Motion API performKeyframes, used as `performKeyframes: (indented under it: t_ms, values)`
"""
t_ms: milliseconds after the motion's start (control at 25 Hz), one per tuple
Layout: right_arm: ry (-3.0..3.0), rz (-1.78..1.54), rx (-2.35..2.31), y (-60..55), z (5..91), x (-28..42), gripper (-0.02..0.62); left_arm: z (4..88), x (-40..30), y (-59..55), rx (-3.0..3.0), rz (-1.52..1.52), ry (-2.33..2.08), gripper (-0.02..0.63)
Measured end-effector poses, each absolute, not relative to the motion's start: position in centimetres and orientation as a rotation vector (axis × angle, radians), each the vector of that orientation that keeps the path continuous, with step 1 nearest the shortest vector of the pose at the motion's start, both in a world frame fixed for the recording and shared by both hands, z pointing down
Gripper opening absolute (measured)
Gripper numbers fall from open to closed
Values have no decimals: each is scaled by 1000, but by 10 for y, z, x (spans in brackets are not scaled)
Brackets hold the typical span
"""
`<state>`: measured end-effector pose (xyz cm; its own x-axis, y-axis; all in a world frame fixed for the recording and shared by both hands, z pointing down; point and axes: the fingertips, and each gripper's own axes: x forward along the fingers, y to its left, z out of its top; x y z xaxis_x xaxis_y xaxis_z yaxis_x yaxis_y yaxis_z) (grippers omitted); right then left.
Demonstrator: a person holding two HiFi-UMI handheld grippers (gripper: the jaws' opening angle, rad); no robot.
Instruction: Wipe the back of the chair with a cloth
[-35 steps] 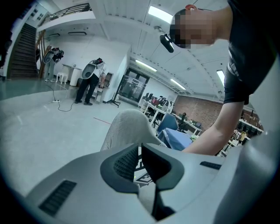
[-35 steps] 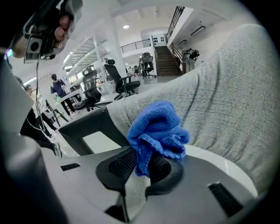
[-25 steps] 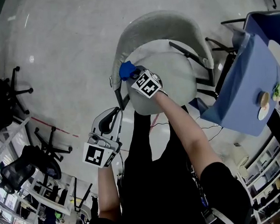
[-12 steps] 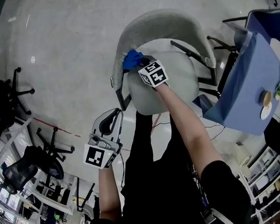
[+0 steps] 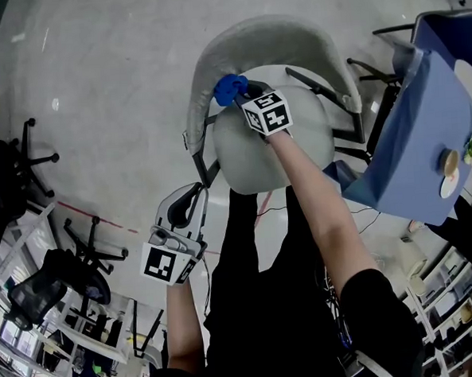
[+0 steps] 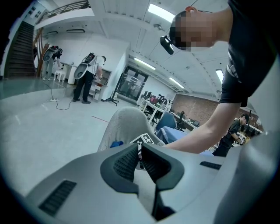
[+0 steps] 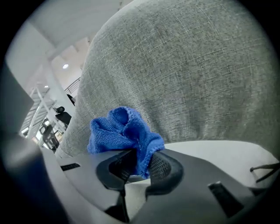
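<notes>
A grey fabric chair (image 5: 271, 42) with a curved back stands on the floor ahead of me; its back fills the right gripper view (image 7: 183, 74). My right gripper (image 5: 244, 93) is shut on a bunched blue cloth (image 5: 229, 88) (image 7: 124, 133), which presses against the inner face of the chair back at its left side. My left gripper (image 5: 183, 215) hangs low near my body, away from the chair, with its jaws shut and nothing between them (image 6: 139, 158). The chair back (image 6: 124, 129) shows beyond the left jaws.
A table under a blue cover (image 5: 423, 124) with small items stands close to the chair's right. Black office chairs (image 5: 11, 169) stand at the left. Shelving (image 5: 38, 347) runs along the lower left. Red tape (image 5: 94, 216) marks the grey floor. People stand far off (image 6: 87, 76).
My right gripper has slid the blue cloth up and to the right along the chair back's inner left side. The left gripper has stayed where it was.
</notes>
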<state>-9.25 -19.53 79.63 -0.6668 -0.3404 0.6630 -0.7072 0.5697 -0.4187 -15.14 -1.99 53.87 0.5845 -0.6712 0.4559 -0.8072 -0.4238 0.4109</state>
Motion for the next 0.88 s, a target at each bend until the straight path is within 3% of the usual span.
performKeyframes:
  t_ms: [880]
  values:
    - [-2224,1070,1208,-245,788,5,81,539,-128,-23,2237,306,-1121,40]
